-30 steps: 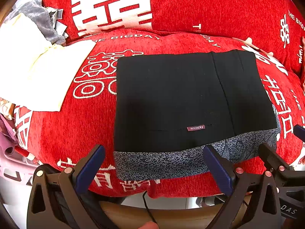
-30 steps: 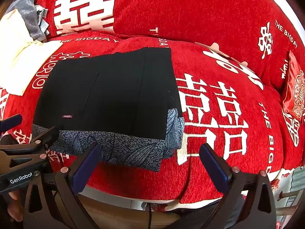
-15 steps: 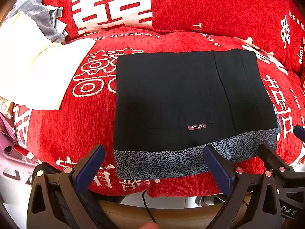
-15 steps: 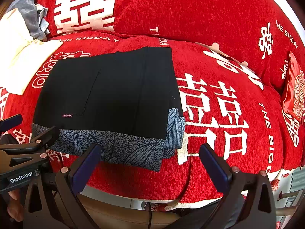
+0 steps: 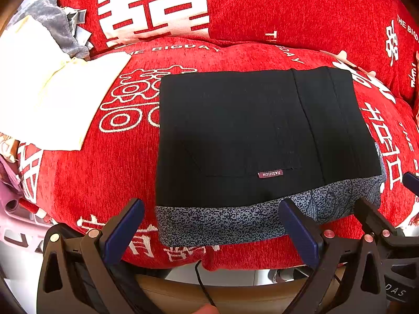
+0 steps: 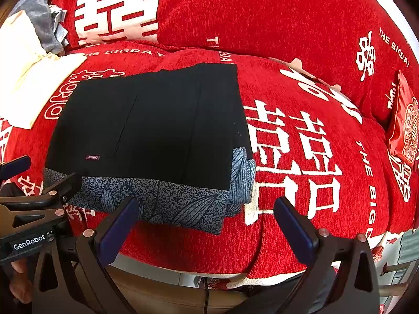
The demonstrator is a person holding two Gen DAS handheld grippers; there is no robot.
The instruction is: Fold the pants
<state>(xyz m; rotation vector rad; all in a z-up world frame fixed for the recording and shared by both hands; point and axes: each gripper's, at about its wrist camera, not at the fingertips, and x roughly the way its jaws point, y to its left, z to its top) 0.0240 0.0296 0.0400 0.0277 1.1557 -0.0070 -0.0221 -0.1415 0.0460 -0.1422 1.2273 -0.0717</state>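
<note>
Our two handheld grippers: black frames, blue finger pads.

We see on our left gripper (image 5: 212, 231) black triangular-cutout arms, copper-coloured rivets and dark blue pads (image 5: 123, 231); a thin black cable (image 5: 203, 285) hangs below it. Our right gripper (image 6: 207, 231) matches; beside it, the left one's body carries a white "GenRobot" label (image 6: 28, 242).

Cream cloth (image 5: 44, 89) and grey cloth (image 5: 52, 18) lie on red sofa cover (image 5: 262, 13).

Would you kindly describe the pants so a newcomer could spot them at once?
On the red sofa cover with white characters lies one flat folded rectangle: the pants. Unlike the cream cloth to their left, they are black with a grey-speckled near edge and a small label.
</note>
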